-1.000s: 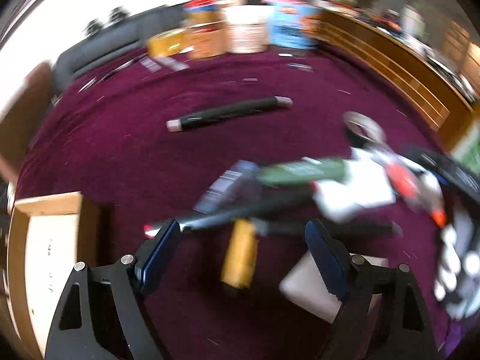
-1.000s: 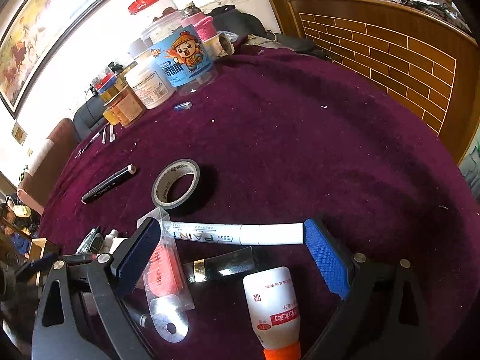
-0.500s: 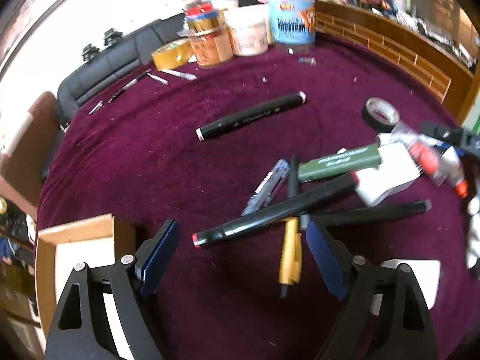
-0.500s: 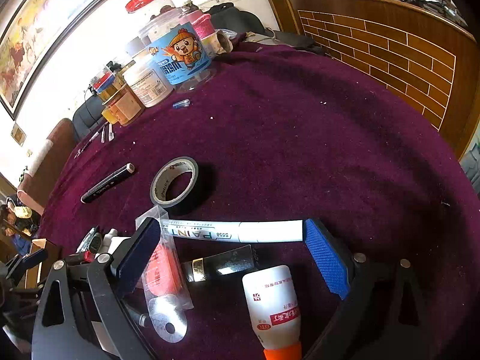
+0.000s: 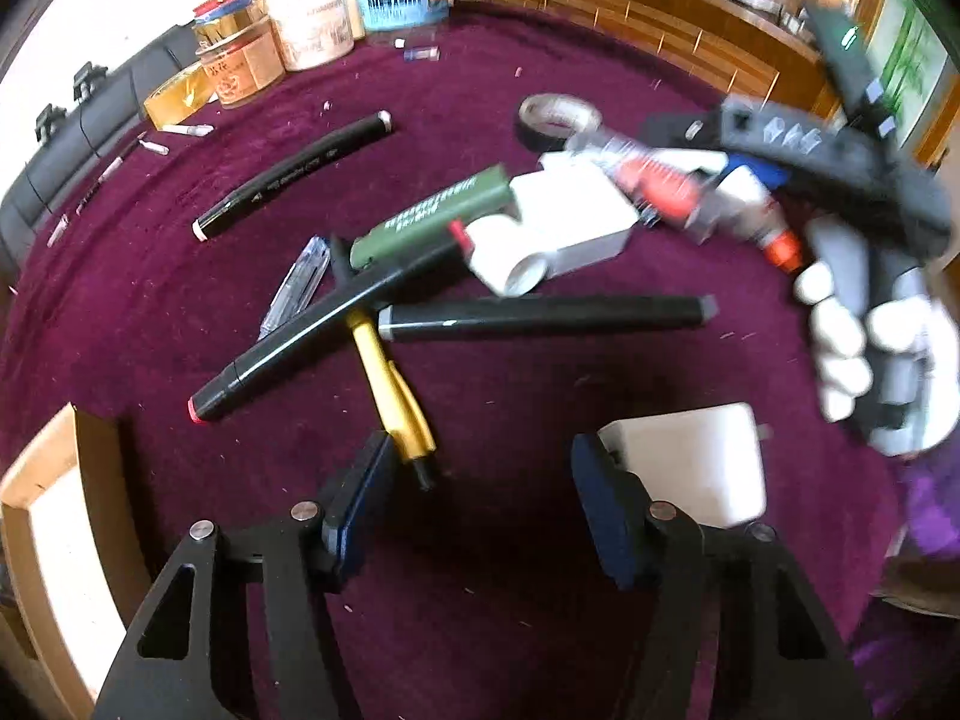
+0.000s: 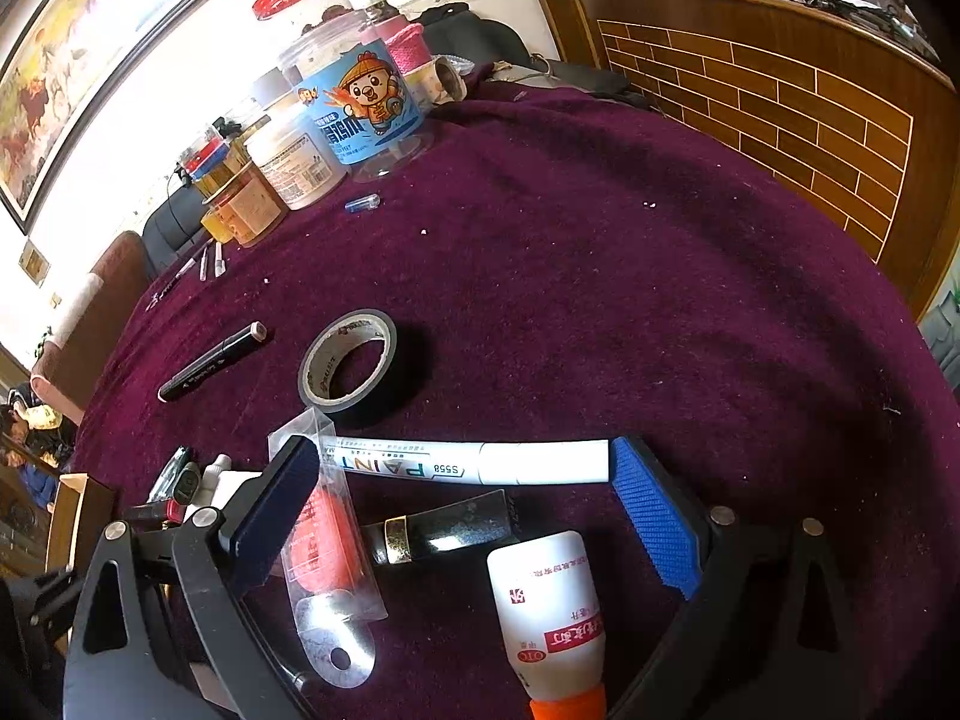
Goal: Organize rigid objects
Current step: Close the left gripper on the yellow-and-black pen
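My left gripper [image 5: 483, 498] hangs over the purple cloth with its jaws closing. The black tip of a yellow pen [image 5: 393, 396] lies just inside the left finger [image 5: 360, 492], and no pad presses on it. Two black markers [image 5: 312, 336] [image 5: 540, 315] cross above the pen, beside a green tube [image 5: 432, 216] and a white box [image 5: 570, 216]. A white block [image 5: 690, 462] sits right of the right finger. My right gripper [image 6: 465, 510] stands open over a white paint marker [image 6: 468, 462], a black-and-gold piece [image 6: 444, 531], a white bottle [image 6: 546, 600] and a clear packet [image 6: 324, 546].
A cardboard box [image 5: 42, 540] stands at the lower left of the left wrist view. A black tape roll [image 6: 348, 366] and a lone black marker [image 6: 210, 363] lie mid-table. Jars [image 6: 366, 108] crowd the far edge. A gloved hand [image 5: 870, 348] holds the right gripper [image 5: 810, 150].
The left gripper's jaws have narrowed and it has shifted and rolled, so the yellow pen's tip now lies by the left finger. The right gripper's view is unchanged.
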`<state>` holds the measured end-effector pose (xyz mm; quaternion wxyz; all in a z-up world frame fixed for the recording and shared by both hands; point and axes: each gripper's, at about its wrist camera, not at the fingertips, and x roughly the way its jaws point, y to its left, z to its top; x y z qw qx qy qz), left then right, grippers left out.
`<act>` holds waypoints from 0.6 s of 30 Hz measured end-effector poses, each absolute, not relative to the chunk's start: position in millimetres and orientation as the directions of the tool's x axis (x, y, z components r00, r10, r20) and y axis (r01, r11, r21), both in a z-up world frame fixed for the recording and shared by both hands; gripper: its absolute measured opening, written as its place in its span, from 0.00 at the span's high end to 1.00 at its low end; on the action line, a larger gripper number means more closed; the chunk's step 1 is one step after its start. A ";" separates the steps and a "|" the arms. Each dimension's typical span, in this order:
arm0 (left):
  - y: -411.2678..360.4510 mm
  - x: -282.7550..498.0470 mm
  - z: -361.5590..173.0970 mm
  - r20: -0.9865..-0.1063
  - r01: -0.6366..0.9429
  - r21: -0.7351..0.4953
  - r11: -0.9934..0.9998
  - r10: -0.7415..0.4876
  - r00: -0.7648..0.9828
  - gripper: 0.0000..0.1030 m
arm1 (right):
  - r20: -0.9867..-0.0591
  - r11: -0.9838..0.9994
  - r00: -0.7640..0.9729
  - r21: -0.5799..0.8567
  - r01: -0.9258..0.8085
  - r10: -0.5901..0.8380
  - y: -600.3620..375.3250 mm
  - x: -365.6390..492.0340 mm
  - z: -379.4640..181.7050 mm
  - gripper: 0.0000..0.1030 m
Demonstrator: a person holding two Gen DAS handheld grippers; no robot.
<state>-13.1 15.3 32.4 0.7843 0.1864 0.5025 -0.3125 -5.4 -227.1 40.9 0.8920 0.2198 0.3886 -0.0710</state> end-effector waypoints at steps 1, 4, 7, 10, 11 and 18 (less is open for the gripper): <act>18.7 -12.7 36.4 -0.897 0.665 -0.022 0.746 -0.309 0.317 0.48 | -0.725 0.894 0.687 0.336 0.298 0.043 -227.0 -5.5 40.9 0.05; 30.1 2.4 49.5 -0.863 0.589 0.031 0.808 -0.275 0.423 0.46 | -0.726 0.895 0.686 0.332 0.298 0.041 -226.8 -5.3 40.8 0.05; 37.3 23.3 43.9 -0.871 0.527 -0.021 0.850 -0.274 0.408 0.46 | -0.726 0.895 0.686 0.332 0.298 0.041 -226.8 -5.2 41.0 0.05; 25.6 23.2 30.5 -0.888 0.538 -0.012 0.843 -0.256 0.382 0.46 | -0.726 0.895 0.687 0.332 0.297 0.041 -227.0 -5.4 41.2 0.05; 17.9 17.5 23.1 -0.894 0.543 0.021 0.839 -0.227 0.387 0.47 | -0.726 0.895 0.686 0.331 0.298 0.040 -227.0 -5.3 41.1 0.05; 18.9 0.8 20.6 -0.877 0.452 -0.003 0.892 -0.219 0.427 0.90 | -0.726 0.896 0.686 0.331 0.298 0.040 -226.9 -5.0 41.1 0.04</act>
